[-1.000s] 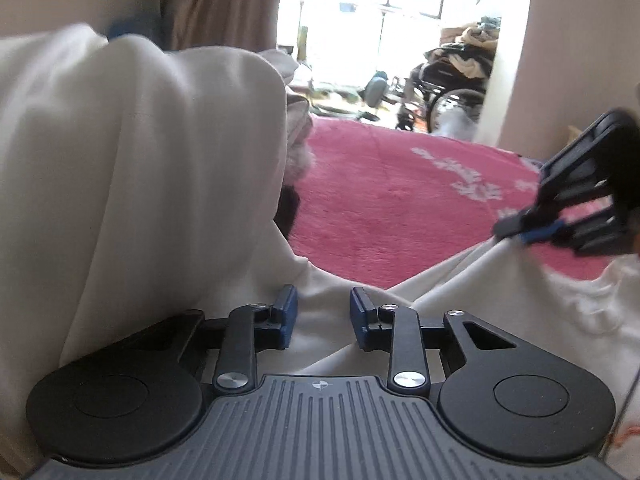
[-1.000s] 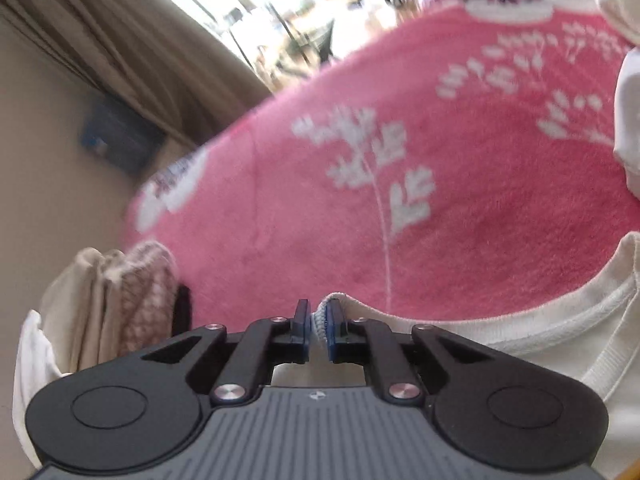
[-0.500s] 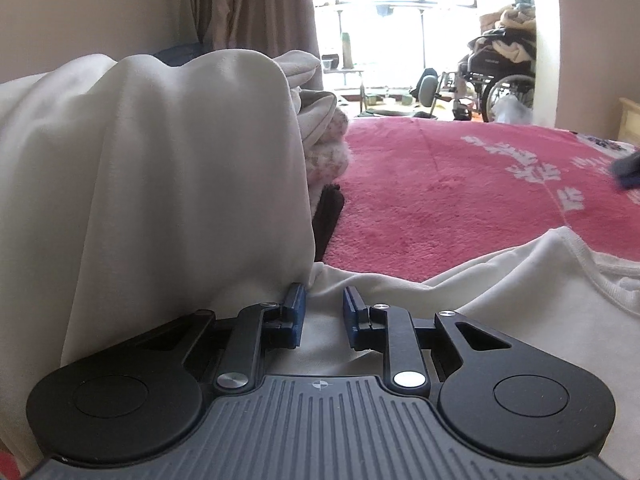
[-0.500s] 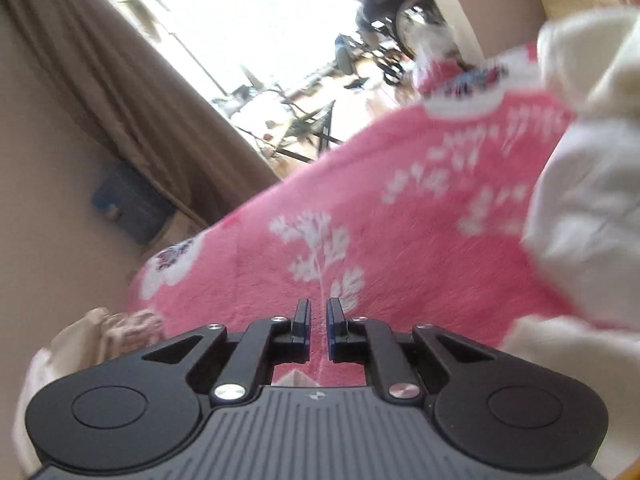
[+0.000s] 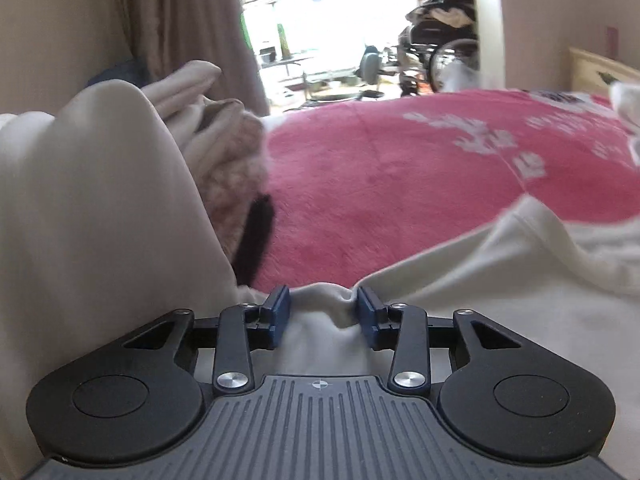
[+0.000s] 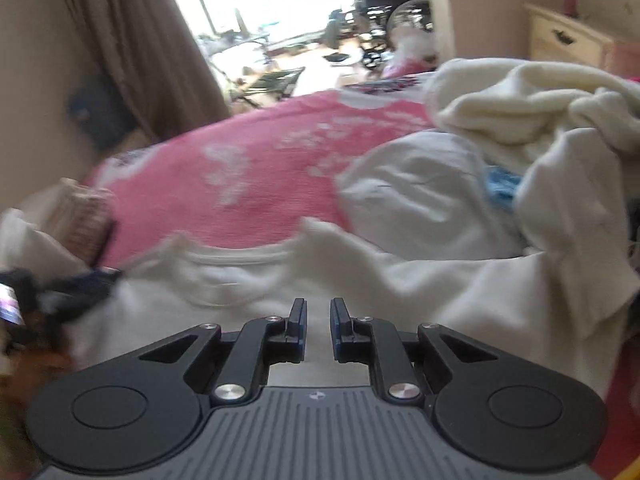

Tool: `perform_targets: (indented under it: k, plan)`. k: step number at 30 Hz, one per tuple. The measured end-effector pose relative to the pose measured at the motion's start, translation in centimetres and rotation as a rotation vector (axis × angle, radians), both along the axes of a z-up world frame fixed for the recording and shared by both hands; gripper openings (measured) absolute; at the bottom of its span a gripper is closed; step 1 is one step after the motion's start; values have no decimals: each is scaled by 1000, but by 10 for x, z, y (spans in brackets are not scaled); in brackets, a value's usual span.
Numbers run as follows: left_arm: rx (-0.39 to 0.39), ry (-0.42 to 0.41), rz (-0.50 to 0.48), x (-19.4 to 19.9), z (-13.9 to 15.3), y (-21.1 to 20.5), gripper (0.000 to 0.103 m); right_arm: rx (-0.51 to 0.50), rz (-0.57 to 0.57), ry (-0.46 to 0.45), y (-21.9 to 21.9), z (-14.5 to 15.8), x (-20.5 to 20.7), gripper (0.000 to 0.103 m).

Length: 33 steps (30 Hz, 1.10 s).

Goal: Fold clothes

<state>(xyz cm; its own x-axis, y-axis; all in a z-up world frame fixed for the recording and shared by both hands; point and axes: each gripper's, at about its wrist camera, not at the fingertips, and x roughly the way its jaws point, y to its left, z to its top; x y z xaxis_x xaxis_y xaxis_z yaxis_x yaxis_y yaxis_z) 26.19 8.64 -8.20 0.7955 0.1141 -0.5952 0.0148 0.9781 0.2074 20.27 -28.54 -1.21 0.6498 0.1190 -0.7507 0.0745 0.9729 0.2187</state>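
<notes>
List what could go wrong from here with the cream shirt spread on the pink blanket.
1. The left hand-held gripper is opening with a bunched fold of the cream shirt between its pads; the fold may drop out crooked.
2. The right hand-held gripper, opening and empty, hovers over the shirt near the pile of unfolded clothes; it could snag that instead.

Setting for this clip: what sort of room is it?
Most likely a bedroom at home: a pink floral blanket covers what looks like a bed, a curtain hangs beside a bright doorway, and a cream dresser stands behind.
</notes>
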Motion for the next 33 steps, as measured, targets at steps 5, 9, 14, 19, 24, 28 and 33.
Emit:
perform_targets:
  k: [5,9,14,19,24,28,33]
  plan:
    - [58,-26,34,-1,-6,-7,48,-45,8,-13,-11,-17,24,15]
    - [78,-37,61,-1,-7,-11,50,-129,22,93,-11,-52,62,9]
    - [102,-39,63,-1,-9,-11,51,-118,-172,-20,-46,-42,82,11]
    - [24,-35,52,-5,2,-4,50,57,-211,-80,-86,-1,42,14]
    - [7,-113,10,-27,24,-12,51,-11,-57,61,-75,-11,9,15]
    - [77,-151,-32,-34,28,-31,53,-125,-141,136,-83,-49,19,14]
    - [66,-99,11,-24,22,-31,53,21,-356,3,-110,-49,10,14]
